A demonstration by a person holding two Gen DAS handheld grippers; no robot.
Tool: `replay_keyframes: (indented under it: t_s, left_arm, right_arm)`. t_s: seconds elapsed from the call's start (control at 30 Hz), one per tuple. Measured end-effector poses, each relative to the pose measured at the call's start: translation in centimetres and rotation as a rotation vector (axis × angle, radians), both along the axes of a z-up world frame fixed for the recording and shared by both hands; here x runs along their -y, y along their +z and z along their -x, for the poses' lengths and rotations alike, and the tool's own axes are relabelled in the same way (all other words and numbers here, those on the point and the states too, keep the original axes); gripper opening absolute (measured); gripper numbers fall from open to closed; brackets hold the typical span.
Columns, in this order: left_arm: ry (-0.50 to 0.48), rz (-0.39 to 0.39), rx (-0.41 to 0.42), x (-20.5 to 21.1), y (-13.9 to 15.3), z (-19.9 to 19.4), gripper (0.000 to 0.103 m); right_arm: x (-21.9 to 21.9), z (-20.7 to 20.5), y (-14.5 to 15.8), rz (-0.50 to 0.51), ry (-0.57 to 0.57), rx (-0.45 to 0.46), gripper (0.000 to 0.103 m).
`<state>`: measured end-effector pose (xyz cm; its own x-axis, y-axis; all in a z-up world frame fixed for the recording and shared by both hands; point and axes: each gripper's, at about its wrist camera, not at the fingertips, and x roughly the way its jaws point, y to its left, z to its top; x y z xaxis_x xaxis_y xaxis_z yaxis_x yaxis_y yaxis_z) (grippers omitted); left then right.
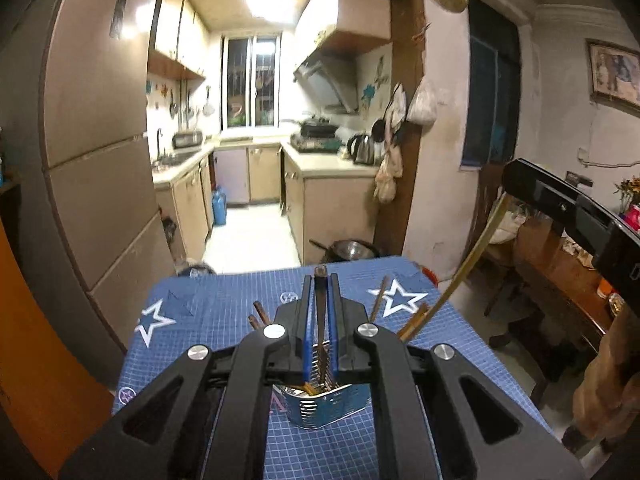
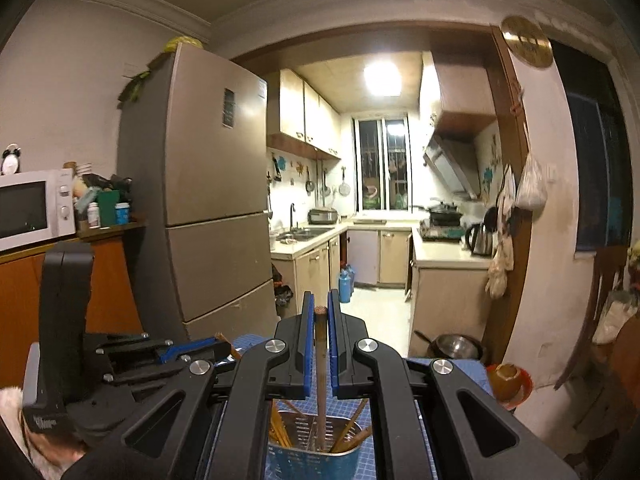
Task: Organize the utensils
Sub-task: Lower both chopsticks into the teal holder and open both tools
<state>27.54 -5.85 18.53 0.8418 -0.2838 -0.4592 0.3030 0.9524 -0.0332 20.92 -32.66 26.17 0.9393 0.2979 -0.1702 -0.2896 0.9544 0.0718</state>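
A perforated metal utensil holder [image 1: 326, 404] stands on the blue grid mat [image 1: 224, 312] and holds several wooden chopsticks. My left gripper [image 1: 320, 280] is above it, shut on a dark chopstick [image 1: 321, 312] whose lower end is in the holder. In the right wrist view the same holder [image 2: 316, 442] sits below my right gripper [image 2: 320, 298], which is shut on a brown wooden chopstick [image 2: 321, 360] standing upright in the holder. The left gripper's body [image 2: 132, 356] shows at the left of that view. The right gripper's body [image 1: 576, 216] shows at the right of the left wrist view.
The mat's far edge [image 1: 288, 270] faces the kitchen doorway. A fridge [image 2: 208, 208] stands to the left. A metal bowl [image 2: 454, 346] lies on the floor by the door frame. A wooden table [image 1: 560, 280] is to the right, and an orange cabinet [image 2: 24, 296] with a microwave [image 2: 34, 206] to the left.
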Motion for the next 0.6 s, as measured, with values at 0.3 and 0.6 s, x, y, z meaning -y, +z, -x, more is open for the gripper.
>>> replay_keyframes:
  t_s: [0.3, 0.6]
  left_arm:
    - [0.001, 0.025, -0.073, -0.1, -3.3, -2.8, 0.005]
    - [-0.028, 0.055, -0.015, -0.6, 0.2, -1.2, 0.005]
  right_arm:
    - [-0.8, -6.2, -6.0, -0.008, -0.039, -0.103, 0.008]
    - [-0.7, -7.9, -8.0, -0.019, -0.054, -0.122, 0.008]
